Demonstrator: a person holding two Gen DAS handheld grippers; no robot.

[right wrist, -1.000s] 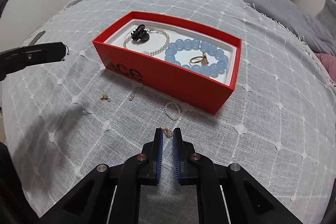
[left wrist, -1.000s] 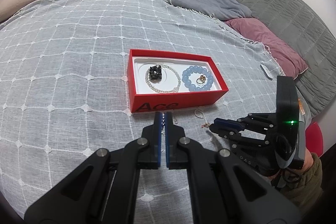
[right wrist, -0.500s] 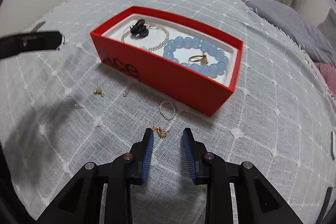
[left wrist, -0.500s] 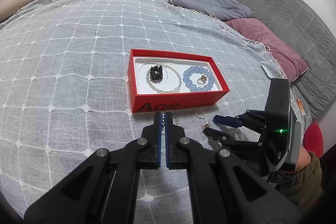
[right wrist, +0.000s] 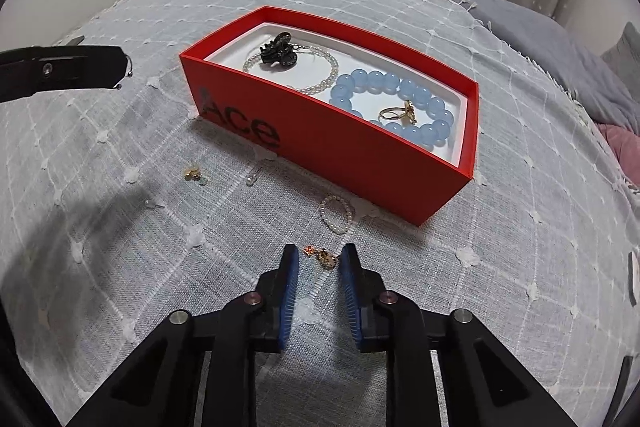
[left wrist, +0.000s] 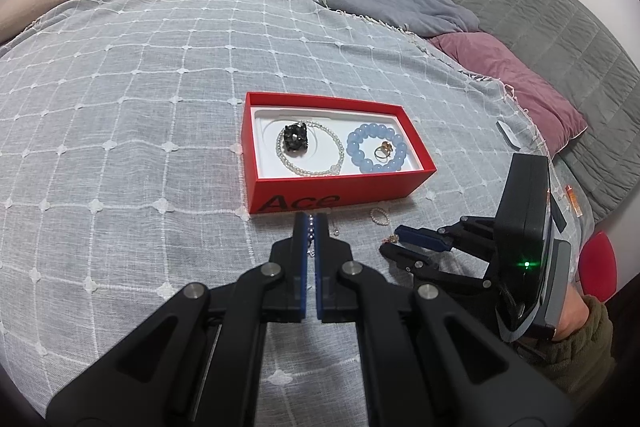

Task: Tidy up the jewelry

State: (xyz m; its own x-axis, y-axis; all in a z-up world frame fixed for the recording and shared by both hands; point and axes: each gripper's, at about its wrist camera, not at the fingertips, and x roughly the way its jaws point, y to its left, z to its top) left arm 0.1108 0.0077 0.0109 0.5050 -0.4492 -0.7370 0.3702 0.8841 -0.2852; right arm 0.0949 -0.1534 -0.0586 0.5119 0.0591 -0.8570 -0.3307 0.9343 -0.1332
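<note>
A red box (left wrist: 344,195) (right wrist: 352,163) on the bed holds a black hair clip (right wrist: 279,51), a pearl bracelet (right wrist: 320,83), a blue bead bracelet (right wrist: 400,95) and a gold ring (right wrist: 396,111). My right gripper (right wrist: 319,259) is open, low over the cloth, its jaws either side of a small gold earring (right wrist: 322,254). A small pearl ring (right wrist: 337,213) lies just beyond it, by the box. My left gripper (left wrist: 310,223) is shut and empty, in front of the box.
A gold and green earring (right wrist: 195,174), a pearl pin (right wrist: 253,178) and a stud (right wrist: 154,203) lie loose on the grey checked cloth (right wrist: 120,227). Pillows (left wrist: 508,75) and a grey blanket (left wrist: 560,27) lie at the right.
My right gripper opened from nearly shut and moved forward and down, so that its jaws now flank the gold earring. The left gripper has stayed still.
</note>
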